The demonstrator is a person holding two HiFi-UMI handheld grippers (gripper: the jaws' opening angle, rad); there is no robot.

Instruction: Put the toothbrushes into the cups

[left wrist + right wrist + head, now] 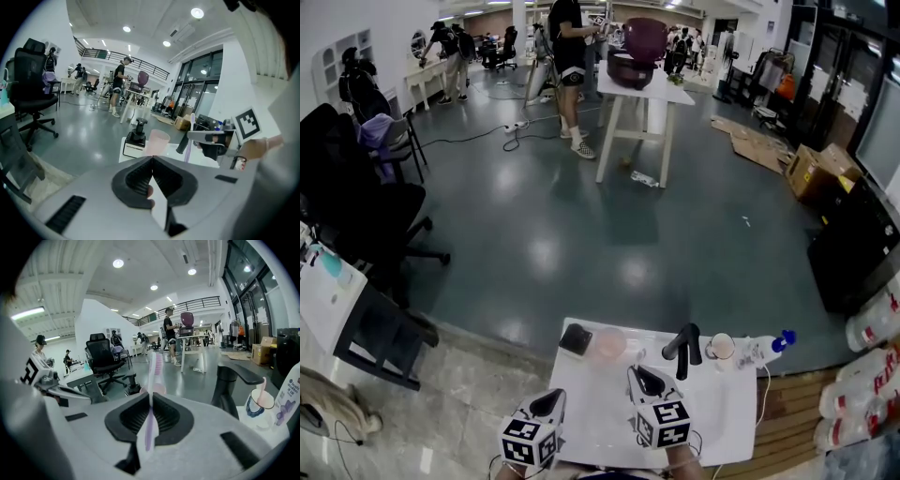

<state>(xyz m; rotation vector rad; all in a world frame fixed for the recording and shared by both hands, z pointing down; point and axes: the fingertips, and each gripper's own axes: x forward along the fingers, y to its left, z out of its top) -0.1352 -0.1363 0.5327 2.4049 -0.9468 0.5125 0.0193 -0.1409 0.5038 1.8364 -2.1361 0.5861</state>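
- Closest to us, left gripper (551, 403) low over the near edge of the white table (722, 403); its own view shows the jaws pressed tight together with nothing between them.
- Right gripper (639, 375) just beside it, and this one has cargo: jaws clamped on the handle of a purple toothbrush (153, 373), standing upright with the bristle head on top.
- Straight ahead of that brush sits the pink cup (609, 344), near the far edge of the table and empty as far as I can see. The brush is above the table, short of the cup, not over its mouth yet.
- Off to the right, past the black tap-like fixture (682, 349), a white cup (255, 405) with a blue pattern. Something slim and pale pokes out of it, quite possibly a brush already home, but it is too small to call.
- Scorecard, as I judge it: perhaps one in, one gripped and on approach. What remains is to carry it over the pink cup, lower the handle in and let go.
- No other loose toothbrush visible on the table.
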